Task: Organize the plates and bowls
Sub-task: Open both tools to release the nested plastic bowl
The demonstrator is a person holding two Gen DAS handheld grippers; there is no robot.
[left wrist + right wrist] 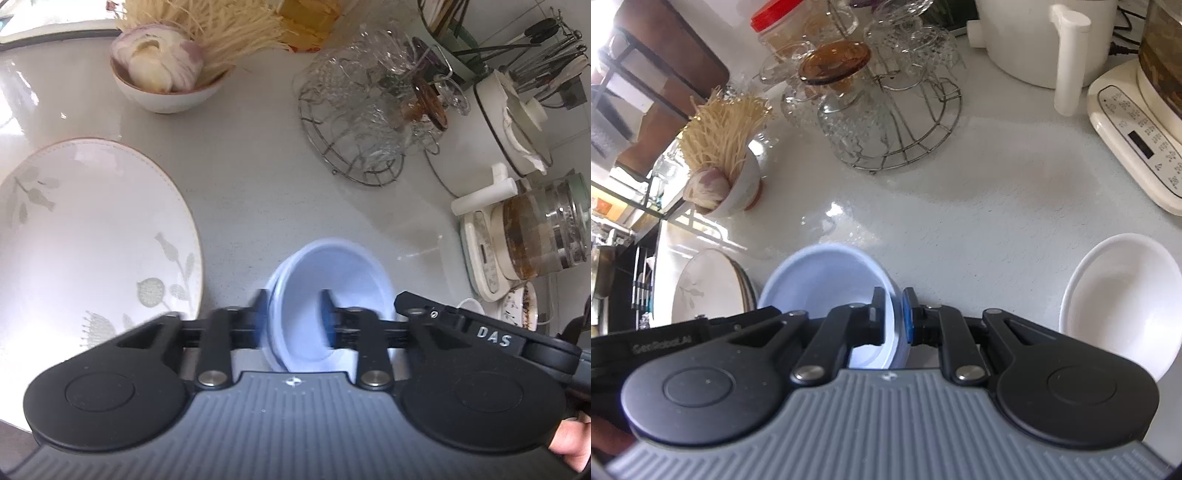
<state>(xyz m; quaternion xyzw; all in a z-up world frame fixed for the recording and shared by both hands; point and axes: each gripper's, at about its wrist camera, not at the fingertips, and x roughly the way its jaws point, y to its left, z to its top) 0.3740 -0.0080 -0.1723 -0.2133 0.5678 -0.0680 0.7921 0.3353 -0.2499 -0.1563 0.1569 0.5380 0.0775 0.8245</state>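
Left wrist view only: a large leaf-patterned plate (92,236) on the left of the pale countertop (251,177), near the stacked blue bowls (332,291).
Right wrist view only: an empty white bowl (1123,295) on the near right, well apart from the blue bowls.
Shared: a bowl of garlic and dry noodles (727,184) far left, and a wire rack of glass cups (365,122) far centre.
Left gripper (293,314): tilted steeply down, fingers spread astride the blue bowls' left rim, not pressing.
Right gripper (892,317): tilted steeply down, fingers slightly parted astride the right rim, apparently clear.
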